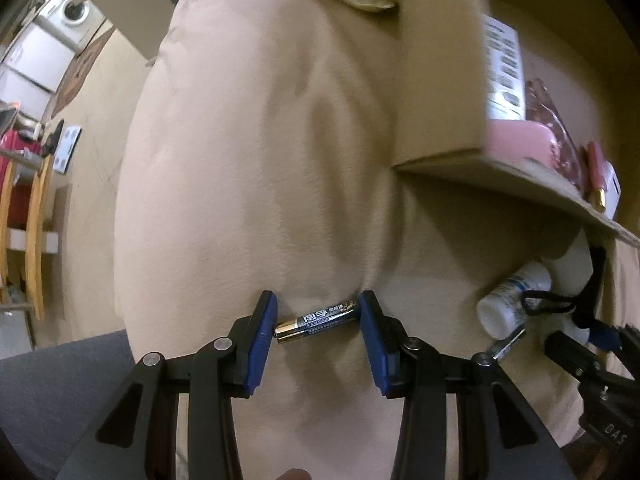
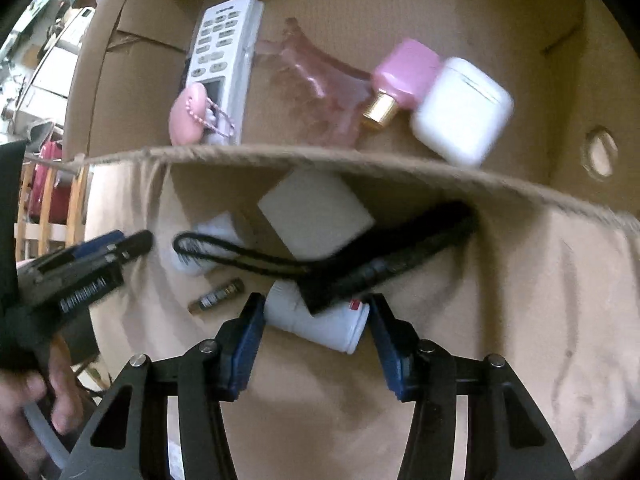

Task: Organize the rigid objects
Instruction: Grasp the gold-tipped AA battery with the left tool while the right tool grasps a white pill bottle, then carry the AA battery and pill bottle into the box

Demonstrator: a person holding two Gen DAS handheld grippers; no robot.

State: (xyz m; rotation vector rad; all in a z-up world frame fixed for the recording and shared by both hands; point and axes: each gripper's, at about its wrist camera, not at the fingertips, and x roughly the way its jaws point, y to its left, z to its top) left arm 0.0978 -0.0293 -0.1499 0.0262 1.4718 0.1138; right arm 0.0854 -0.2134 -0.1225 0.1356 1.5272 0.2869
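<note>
My left gripper (image 1: 316, 320) points down at a beige cushion (image 1: 248, 168) and is shut on a blue and gold battery (image 1: 318, 319), one pad at each end. It also shows at the left of the right wrist view as the left gripper (image 2: 120, 242). My right gripper (image 2: 316, 316) is shut on a white bottle (image 2: 320, 324) lying on the cushion; a black corded tool (image 2: 384, 260) rests across the bottle's top. The open cardboard box (image 2: 320, 156) just beyond holds a white remote (image 2: 222, 60), a pink-capped bottle (image 2: 404, 70) and a white earbud case (image 2: 464, 108).
A second battery (image 2: 218, 295), another white bottle (image 1: 510, 300) under the cord loop and a white block (image 2: 316, 212) lie by the box's near wall. Pink items (image 2: 188, 114) sit inside the box. A person's hand (image 2: 36, 396) holds the left tool. Wooden chairs (image 1: 36, 220) stand at far left.
</note>
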